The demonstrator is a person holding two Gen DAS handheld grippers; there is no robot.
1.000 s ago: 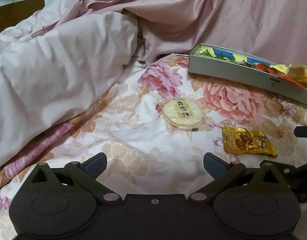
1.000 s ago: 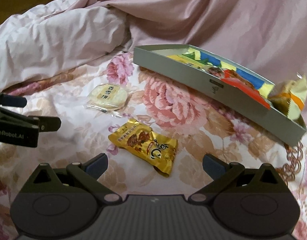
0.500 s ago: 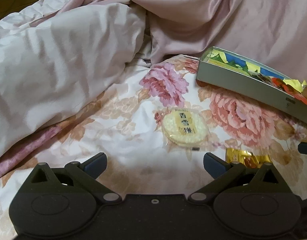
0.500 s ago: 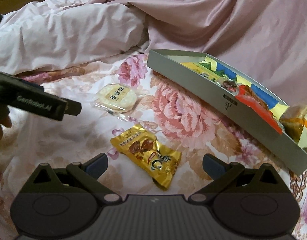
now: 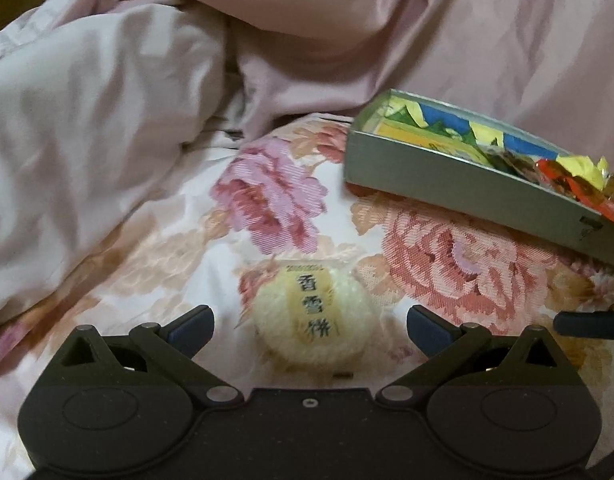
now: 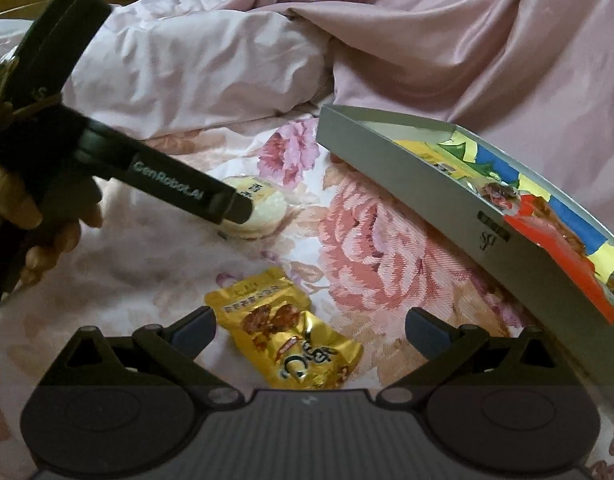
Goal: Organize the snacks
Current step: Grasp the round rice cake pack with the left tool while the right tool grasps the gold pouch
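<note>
While both sets of fingers are held wide apart over the bedspread, nothing is clamped in either.

Left gripper (image 5: pixel 309 326): its blue-padded fingers (image 5: pixel 192 325) are spread at the lower middle of the left wrist view, with the rice cracker framed between them; contact cannot be told.

Rice cracker (image 5: pixel 311 330): a round pale disc in a clear wrapper with dark characters is seen lying flat at the lower centre of the left wrist view; in the right wrist view it (image 6: pixel 263 210) is partly covered by the left gripper's dark body, which enters from the upper left and is gripped by a hand (image 6: pixel 31 216).

Right gripper (image 6: pixel 310 326): its fingers (image 6: pixel 425 330) are opened wide at the bottom of the right wrist view, one to each side of the yellow packet.

Yellow packet (image 6: pixel 291 340): a shiny gold pouch is laid flat at the lower centre, its near end just between the fingertips, untouched as far as can be seen.

Grey box (image 6: pixel 427 196): a long shallow tray is set diagonally from the centre to the right edge, with colourful wrapped snacks (image 6: pixel 547 228) held inside; in the left wrist view it (image 5: pixel 467 184) is placed at the right, above the cracker.

Floral bedspread (image 5: pixel 447 264): all items are rested on it.

Pink duvet (image 5: pixel 107 140): bunched folds are piled across the upper half of both views.
</note>
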